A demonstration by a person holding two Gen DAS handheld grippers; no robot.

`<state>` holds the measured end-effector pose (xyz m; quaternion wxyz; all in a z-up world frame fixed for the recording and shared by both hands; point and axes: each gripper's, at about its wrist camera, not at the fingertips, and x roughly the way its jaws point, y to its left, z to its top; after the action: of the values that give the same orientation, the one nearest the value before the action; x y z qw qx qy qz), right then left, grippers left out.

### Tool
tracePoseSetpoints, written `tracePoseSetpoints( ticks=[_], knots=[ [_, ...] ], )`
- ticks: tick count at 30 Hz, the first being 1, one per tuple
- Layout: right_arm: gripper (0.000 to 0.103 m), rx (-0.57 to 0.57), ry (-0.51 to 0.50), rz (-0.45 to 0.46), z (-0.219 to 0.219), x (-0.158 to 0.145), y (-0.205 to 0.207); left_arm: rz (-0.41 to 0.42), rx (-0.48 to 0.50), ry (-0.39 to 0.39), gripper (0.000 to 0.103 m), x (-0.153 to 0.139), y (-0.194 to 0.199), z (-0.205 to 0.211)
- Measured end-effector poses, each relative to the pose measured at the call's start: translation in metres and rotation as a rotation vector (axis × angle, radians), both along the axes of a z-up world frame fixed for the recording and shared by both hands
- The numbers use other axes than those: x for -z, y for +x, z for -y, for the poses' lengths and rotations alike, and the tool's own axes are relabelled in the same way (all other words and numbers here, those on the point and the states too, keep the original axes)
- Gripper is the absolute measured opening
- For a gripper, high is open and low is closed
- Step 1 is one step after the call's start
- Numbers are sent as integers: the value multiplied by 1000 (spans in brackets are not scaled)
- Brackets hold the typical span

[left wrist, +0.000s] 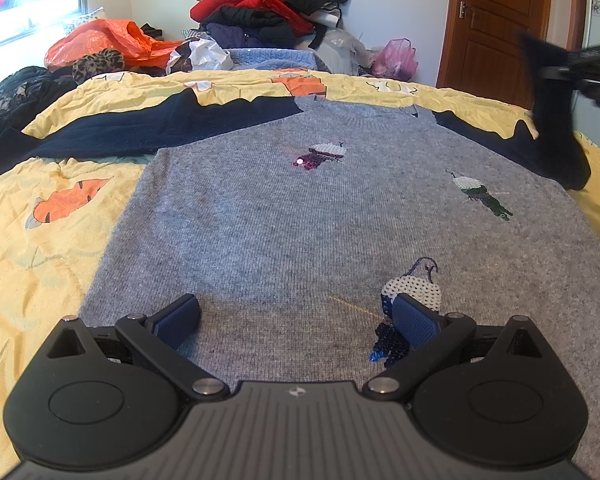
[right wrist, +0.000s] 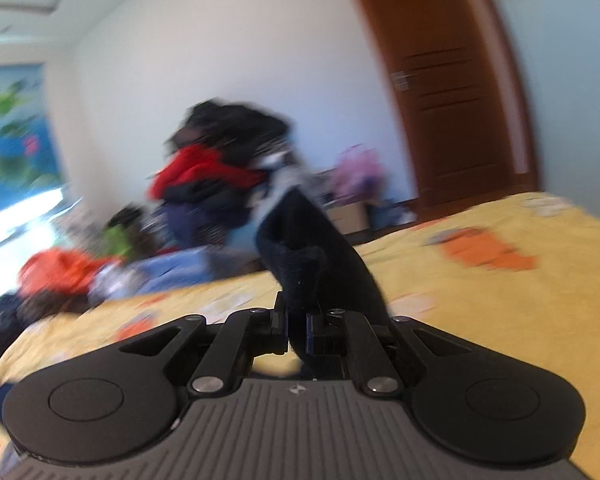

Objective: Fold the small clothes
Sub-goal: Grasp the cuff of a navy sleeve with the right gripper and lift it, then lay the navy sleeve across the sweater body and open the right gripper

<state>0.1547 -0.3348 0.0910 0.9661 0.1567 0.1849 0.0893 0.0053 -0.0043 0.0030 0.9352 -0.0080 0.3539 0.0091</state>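
Yellow bed point(left wrist: 60, 248) covered by grey sweater point(left wrist: 300, 220), spread flat, shown whole only in left view. Navy sleeve point(right wrist: 312, 264) lifted off bed, clamped in right tongs point(right wrist: 298, 332); right view blurred. Left tongs point(left wrist: 296, 316) held wide, angled down over hem.
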Motion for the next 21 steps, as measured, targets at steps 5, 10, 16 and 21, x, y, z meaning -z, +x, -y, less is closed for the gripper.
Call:
tracePoseSetpoints(
  ticks=[5, 10, 16, 21],
  knots=[
    [17, -156, 8, -138, -108, 39, 9, 0, 1, -1, 103, 0, 2, 0],
    [40, -182, -81, -191, -148, 65, -10, 2, 3, -1, 103, 0, 2, 2],
    [63, -120, 120, -192, -70, 58, -62, -8, -10, 2, 103, -5, 7, 0],
    [63, -91, 179, -240, -41, 87, -88, 26, 3, -264, 103, -42, 46, -6]
  ],
)
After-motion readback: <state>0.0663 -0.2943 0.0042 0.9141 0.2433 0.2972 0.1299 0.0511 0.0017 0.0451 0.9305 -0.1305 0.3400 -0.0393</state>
